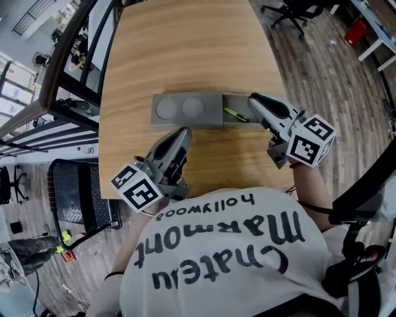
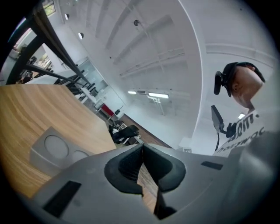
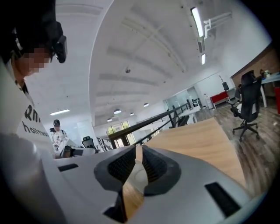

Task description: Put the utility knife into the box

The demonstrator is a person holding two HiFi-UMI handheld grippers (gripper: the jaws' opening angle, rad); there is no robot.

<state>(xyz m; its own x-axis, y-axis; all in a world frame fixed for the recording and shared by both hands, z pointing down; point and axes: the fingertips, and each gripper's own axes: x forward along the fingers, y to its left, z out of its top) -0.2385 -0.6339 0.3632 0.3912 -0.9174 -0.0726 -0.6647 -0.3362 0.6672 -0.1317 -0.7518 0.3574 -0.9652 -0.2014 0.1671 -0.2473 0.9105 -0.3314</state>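
A long grey box [image 1: 185,110] lies across the middle of the wooden table [image 1: 179,49]. Its lid with two round dimples covers the left part, and the right end is uncovered. A yellow-green utility knife [image 1: 236,114] lies inside that uncovered end. My right gripper [image 1: 252,98] hovers just right of the knife with its jaws shut and nothing between them. My left gripper [image 1: 184,131] sits just in front of the box, also shut and empty. The dimpled lid [image 2: 57,148] appears at the lower left of the left gripper view. The jaws in the right gripper view [image 3: 138,148] point over the table.
The table's right edge drops to a wood floor with a black office chair [image 1: 291,12] at the far right. A dark mesh chair [image 1: 80,192] and a railing stand left of the table. A person [image 3: 58,133] stands far off in the right gripper view.
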